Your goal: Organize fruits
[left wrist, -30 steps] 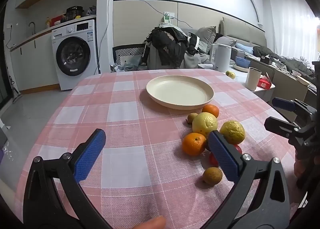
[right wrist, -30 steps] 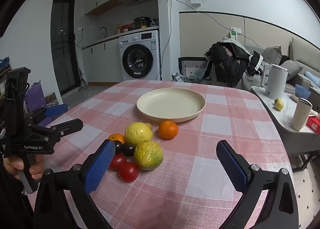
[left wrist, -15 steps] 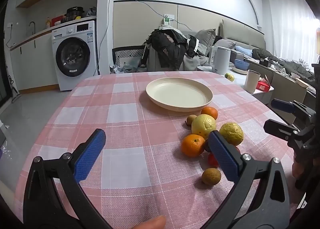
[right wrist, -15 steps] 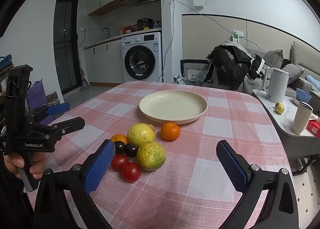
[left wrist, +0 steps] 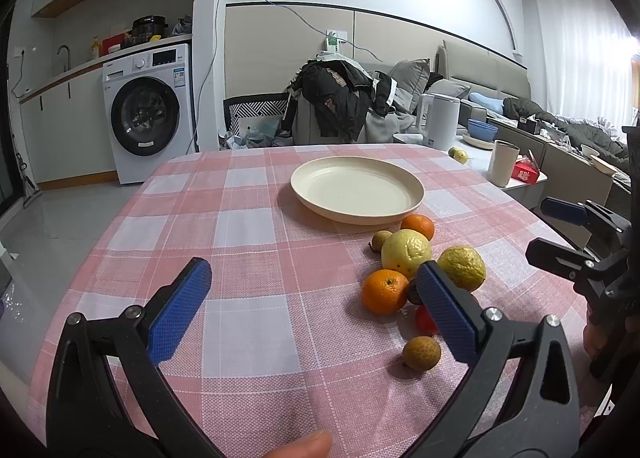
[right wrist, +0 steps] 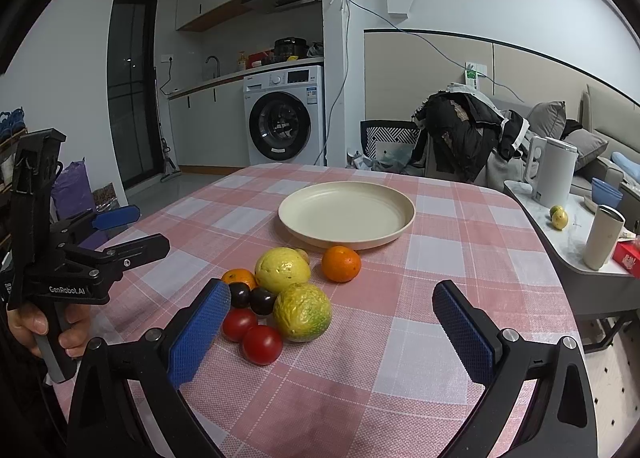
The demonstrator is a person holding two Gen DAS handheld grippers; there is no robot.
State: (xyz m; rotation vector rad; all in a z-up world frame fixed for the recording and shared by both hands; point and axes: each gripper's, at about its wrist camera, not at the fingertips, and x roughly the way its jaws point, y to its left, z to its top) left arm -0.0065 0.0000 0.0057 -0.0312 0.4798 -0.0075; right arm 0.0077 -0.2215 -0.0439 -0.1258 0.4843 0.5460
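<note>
A cream plate (left wrist: 356, 194) (right wrist: 346, 214) sits mid-table with nothing in it. In front of it lies a cluster of fruit: a yellow lemon (left wrist: 406, 252) (right wrist: 282, 270), a green-yellow citrus (left wrist: 462, 268) (right wrist: 302, 312), two oranges (left wrist: 384, 291) (right wrist: 341, 264), two red tomatoes (right wrist: 262, 344), two dark plums (right wrist: 240, 295) and a brown longan (left wrist: 421, 353). My left gripper (left wrist: 312, 278) (right wrist: 144, 228) hovers open, left of the cluster. Near the tomatoes, my right gripper (right wrist: 330, 294) (left wrist: 540, 228) is open and holds nothing.
The table has a pink checked cloth (left wrist: 248, 226). A low side table (right wrist: 568, 242) on the right carries a white kettle (right wrist: 554, 174), a cup (right wrist: 604, 236) and a red box. A chair draped with a dark jacket (left wrist: 340, 98) stands behind the table, and a washing machine (left wrist: 146, 114) farther back.
Both views have shifted only slightly. Both grippers remain open and the fruits and plate have not moved.
</note>
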